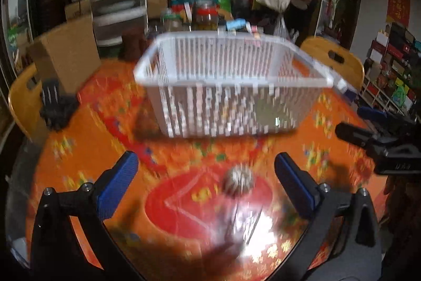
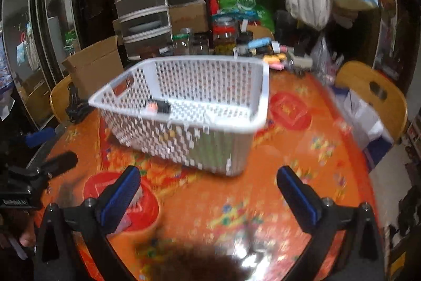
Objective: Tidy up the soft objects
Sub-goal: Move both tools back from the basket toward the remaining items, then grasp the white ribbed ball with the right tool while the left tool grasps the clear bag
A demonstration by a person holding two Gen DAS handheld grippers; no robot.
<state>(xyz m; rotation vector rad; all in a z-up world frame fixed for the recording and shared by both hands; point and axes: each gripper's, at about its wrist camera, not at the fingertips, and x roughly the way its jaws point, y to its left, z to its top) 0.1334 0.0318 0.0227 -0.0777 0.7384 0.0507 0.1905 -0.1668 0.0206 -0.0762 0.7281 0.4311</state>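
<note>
A white slotted plastic basket (image 1: pixel 231 62) stands on the orange patterned table; it also shows in the right wrist view (image 2: pixel 210 120), with a small orange and black object (image 2: pixel 158 106) inside. A blurred grey-white soft object (image 1: pixel 238 182) lies on the table between the blue fingers of my left gripper (image 1: pixel 205 170), which is open and empty. My right gripper (image 2: pixel 208 183) is open and empty, in front of the basket. A dark blurred shape (image 2: pixel 200 265) sits at the bottom of the right view. Each gripper appears at the edge of the other's view.
Jars, boxes and bags (image 2: pixel 223 36) crowd the table's far side. A cardboard box (image 2: pixel 94 65) and a black clamp-like item (image 2: pixel 76 107) are at the left. Wooden chairs (image 2: pixel 373 94) stand at the table's edge. A blue and white box (image 2: pixel 368 123) is at the right.
</note>
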